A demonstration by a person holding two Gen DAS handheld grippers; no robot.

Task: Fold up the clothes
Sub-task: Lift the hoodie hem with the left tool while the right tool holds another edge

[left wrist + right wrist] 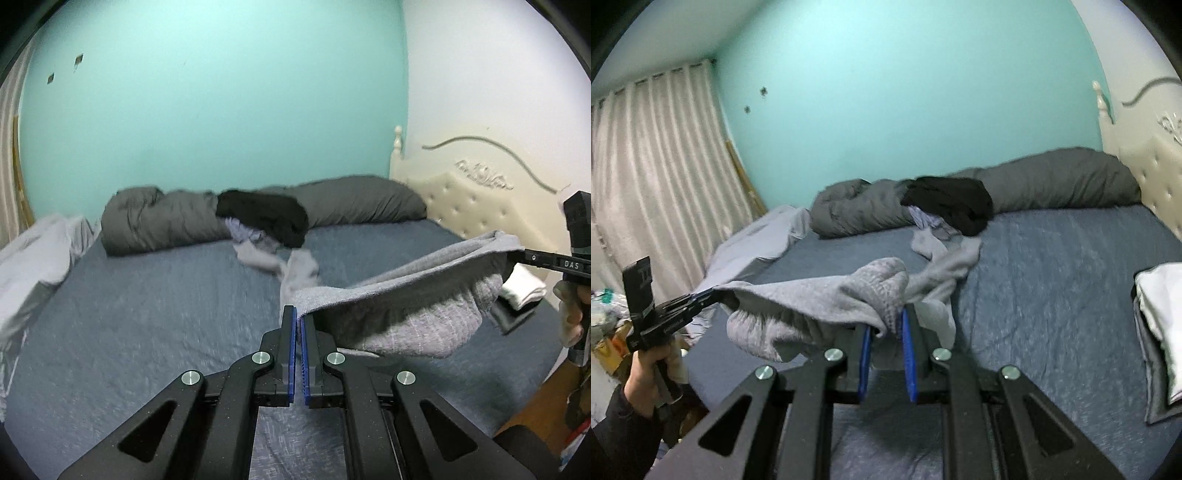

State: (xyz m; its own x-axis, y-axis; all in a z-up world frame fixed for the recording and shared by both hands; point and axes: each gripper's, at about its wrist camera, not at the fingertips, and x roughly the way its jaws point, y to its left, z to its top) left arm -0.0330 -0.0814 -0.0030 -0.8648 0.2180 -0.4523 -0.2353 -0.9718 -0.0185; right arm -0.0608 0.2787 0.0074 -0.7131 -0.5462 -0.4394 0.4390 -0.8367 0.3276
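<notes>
Left gripper (298,314), nearest the left wrist lens at 6 o'clock: blue pads pressed together on one edge of the grey knit garment (406,291). Right gripper (884,321), at 6 o'clock of its own view: pads stand further apart, with a bunched fold of the same garment clenched between them.

Grey knit garment, one: lifted above the bed (147,314), strung between the two grippers and sagging at the middle, its far end trailing toward the pile at 12 o'clock. Judged purpose of the hold: two separated grips stretch an edge taut so the piece can be spread or doubled over; the fold itself is not yet made.

Unfolded pile, at 12 o'clock: one black garment (266,216) on top, one pale lilac piece (251,236) beneath, one light grey piece (301,269) spilling forward. Exact count of buried items cannot be told.

Finished stack (1160,325), at 3 o'clock in the right wrist view: one white folded item upon one grey one, kept well apart from the working area.

Grey duvet roll (166,221), one, pushed against the far turquoise wall (221,92), apparently to free the mattress.

Cream headboard (461,199), one, at 2 o'clock. Curtain (653,177), one, at 9 o'clock. Hands visible: two, one on each gripper handle.
</notes>
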